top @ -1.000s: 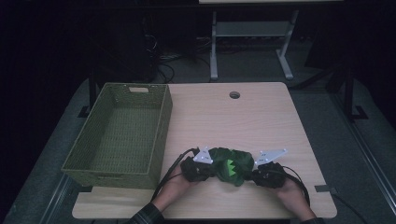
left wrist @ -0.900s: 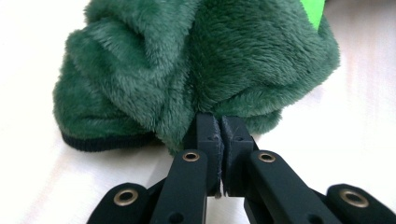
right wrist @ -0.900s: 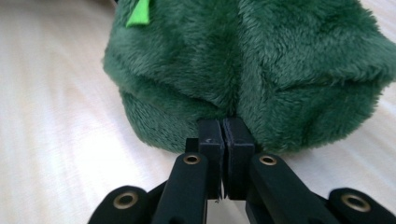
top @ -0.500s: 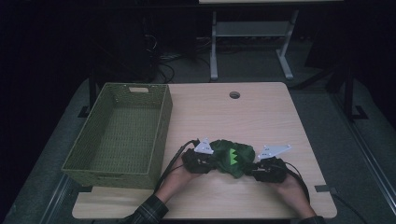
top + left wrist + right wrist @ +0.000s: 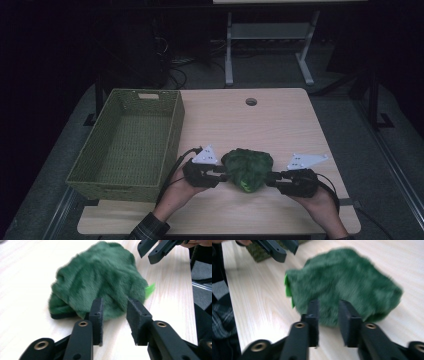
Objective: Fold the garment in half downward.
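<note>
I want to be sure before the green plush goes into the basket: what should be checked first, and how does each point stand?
1. Left gripper gripping the green plush: not ok; its jaws have just been opening and nothing sits between the fingers.
2. Right gripper gripping it: not ok, open with a gap showing.
3. Plush resting on the table: ok.
4. Basket empty: ok.
5. Path from plush to basket free: ok.
</note>
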`<state>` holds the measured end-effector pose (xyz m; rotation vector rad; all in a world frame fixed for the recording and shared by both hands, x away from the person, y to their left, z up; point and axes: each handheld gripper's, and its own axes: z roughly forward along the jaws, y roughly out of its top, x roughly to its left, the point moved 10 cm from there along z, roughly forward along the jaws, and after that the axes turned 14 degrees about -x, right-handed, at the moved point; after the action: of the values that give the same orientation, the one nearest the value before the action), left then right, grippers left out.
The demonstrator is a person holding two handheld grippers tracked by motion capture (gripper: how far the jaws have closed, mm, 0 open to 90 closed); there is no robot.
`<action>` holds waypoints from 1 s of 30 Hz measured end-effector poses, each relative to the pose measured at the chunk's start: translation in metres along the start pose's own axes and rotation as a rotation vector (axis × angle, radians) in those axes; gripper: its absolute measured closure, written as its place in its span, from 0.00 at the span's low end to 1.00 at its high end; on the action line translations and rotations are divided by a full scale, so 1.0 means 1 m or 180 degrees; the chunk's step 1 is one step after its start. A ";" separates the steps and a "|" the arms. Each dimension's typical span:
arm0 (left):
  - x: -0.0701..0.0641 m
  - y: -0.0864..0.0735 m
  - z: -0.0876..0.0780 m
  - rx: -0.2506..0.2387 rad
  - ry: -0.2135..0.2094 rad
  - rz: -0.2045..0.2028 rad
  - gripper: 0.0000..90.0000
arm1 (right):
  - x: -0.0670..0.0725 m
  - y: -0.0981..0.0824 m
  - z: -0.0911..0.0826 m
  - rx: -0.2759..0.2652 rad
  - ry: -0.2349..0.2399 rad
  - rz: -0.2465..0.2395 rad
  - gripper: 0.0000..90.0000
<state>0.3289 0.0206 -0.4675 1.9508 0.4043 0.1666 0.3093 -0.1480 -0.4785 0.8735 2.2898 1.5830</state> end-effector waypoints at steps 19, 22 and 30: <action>0.030 -0.028 0.053 0.0447 0.0137 -0.0085 1.00 | -0.030 -0.027 0.039 0.0473 -0.0129 0.0069 1.00; 0.033 -0.035 0.060 0.0532 0.0162 -0.0076 1.00 | -0.031 -0.031 0.044 0.0529 -0.0124 0.0122 1.00; 0.037 -0.045 0.067 0.0642 0.0202 -0.0064 1.00 | -0.029 -0.043 0.048 0.0572 -0.0104 0.0158 1.00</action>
<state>0.3744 -0.0082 -0.5381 2.1430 0.4983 0.1809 0.3415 -0.1385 -0.5408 0.9977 2.4338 1.3867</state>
